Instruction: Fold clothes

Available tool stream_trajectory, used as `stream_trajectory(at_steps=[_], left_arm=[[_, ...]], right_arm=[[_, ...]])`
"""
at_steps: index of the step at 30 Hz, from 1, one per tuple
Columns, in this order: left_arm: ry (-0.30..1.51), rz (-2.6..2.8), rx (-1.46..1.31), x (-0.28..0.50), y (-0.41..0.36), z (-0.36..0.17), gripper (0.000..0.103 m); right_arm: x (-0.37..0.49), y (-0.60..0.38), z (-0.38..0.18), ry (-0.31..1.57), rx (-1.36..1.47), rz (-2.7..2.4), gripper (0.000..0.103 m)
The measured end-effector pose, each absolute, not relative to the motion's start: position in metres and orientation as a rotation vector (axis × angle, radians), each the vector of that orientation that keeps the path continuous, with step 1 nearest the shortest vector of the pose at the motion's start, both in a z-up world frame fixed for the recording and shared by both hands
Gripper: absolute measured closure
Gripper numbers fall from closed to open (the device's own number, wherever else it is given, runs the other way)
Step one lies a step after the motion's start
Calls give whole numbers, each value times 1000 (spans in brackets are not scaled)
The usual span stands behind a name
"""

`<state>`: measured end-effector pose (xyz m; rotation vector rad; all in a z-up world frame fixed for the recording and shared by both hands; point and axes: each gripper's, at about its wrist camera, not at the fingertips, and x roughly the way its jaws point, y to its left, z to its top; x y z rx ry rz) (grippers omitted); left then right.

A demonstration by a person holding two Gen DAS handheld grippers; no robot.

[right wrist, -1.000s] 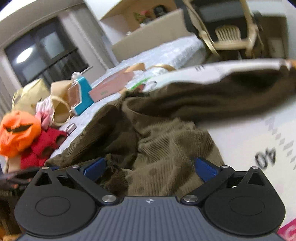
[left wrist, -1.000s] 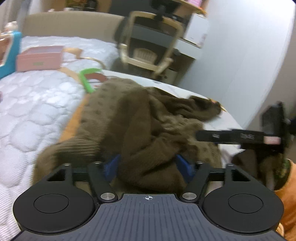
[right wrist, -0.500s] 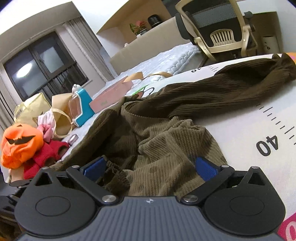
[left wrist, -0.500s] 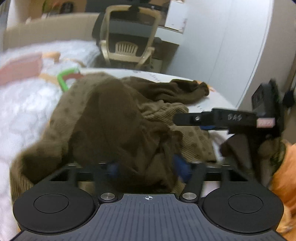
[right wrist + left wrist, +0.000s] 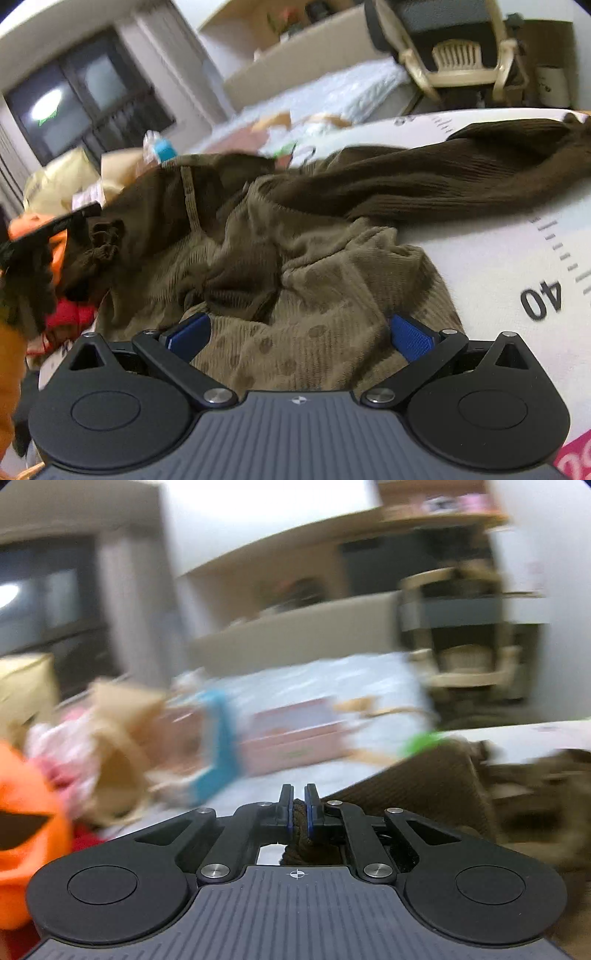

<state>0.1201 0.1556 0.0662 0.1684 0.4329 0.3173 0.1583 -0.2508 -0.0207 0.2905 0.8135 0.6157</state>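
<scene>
Brown garment (image 5: 332, 236) heaped on the white measuring mat (image 5: 517, 258); the left gripper (image 5: 299, 808) fingers pinch a fold of it, while the right gripper (image 5: 299, 332) fingers stand spread, straddling its spotted edge.

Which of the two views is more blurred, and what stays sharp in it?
Left wrist view: heavy motion blur over the whole room; only the left gripper, shut on a bunch of brown garment, is sharp. Right wrist view: mostly sharp, the garment's ribbing clear, slight blur near the window.
</scene>
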Motion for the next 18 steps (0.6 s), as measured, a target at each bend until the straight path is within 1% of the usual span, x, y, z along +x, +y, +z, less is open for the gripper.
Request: stream_trajectory(at_steps=[3,5,7,8,10,11,12,13,14,16,17,18], left_arm=[[502,382,68,139,205,53,94],[545,395,-27,145,228,46,84],[566,374,-130,144,243,46,57],[563,345,-172,140,248,49,51],[556,225,-253,134,250,55,35],[552,161,-281,133,246,58,29],[549,99,-306,133,242,60,19],[552,44,-321,135,236,60,14],[557,-6,-332,139,229,60,13],[578,-88,-365,149,216,56,10],[592,-124,-386,155,210,53,10],[607,-158,-409,162,206,50,9]], right_arm=[[169,-239,11,783,238,644,0],[182,-228,36,738,201,654,0],[208,-215,56,727,216,673,0],[225,-209,60,741,239,682,0],[262,-195,58,787,299,689,0],[281,-189,52,820,332,685,0],[301,-182,43,864,365,668,0],[321,-175,31,919,398,641,0],[340,-168,18,988,427,607,0],[375,-152,-15,1200,493,540,0],[387,-145,-24,1255,522,531,0],[397,-139,-20,1243,543,559,0]])
